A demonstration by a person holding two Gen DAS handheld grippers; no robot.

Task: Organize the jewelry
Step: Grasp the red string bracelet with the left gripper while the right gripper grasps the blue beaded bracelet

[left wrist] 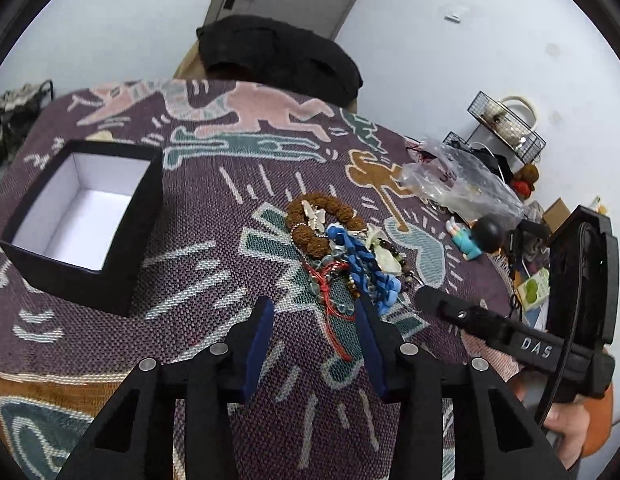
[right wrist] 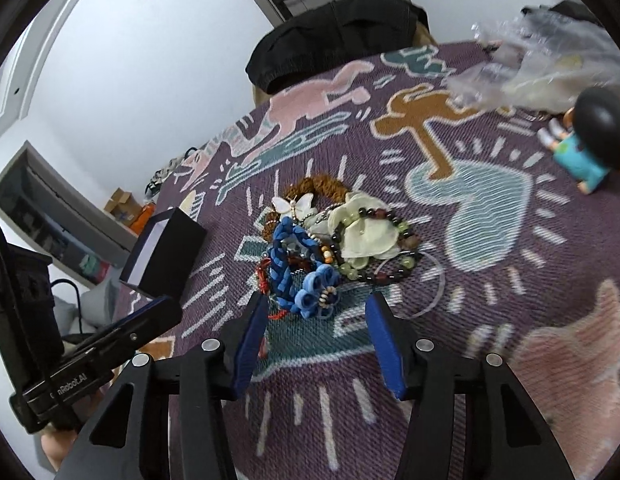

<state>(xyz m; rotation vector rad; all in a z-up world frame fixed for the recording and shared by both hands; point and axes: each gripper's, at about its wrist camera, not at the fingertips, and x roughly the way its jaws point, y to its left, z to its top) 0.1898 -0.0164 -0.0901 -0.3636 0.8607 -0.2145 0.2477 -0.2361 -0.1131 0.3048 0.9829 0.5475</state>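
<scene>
Both the left gripper (left wrist: 316, 312) and right gripper (right wrist: 316, 310) hover agape over the jewelry pile (right wrist: 330, 240) mid-frame, so better tease out one strand for the black box (left wrist: 86, 216) at left.

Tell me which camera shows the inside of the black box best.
The left wrist view. There the black box sits open toward the camera, showing its white walls and floor with nothing inside. The right wrist view catches the same box side-on at the cloth's far edge, showing mostly its dark outer wall and only a sliver of white lining.
</scene>
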